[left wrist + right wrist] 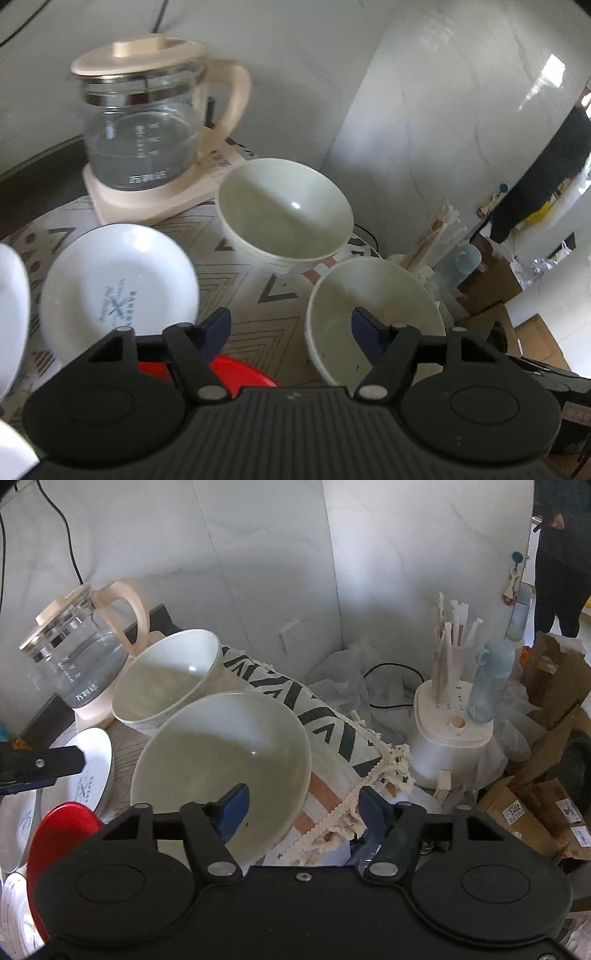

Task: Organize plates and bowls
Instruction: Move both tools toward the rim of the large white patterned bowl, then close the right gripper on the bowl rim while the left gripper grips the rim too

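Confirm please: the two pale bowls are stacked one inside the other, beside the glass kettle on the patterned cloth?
Not stacked. In the right wrist view the near bowl and the far bowl sit side by side, each empty. The glass kettle and patterned cloth are as you say.

Patterned tablecloth (258,325) under bowls (284,218), plates (118,280)

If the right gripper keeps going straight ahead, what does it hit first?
Probably the near bowl: the open right gripper has its left finger over the bowl's inside already. Depth is unclear.
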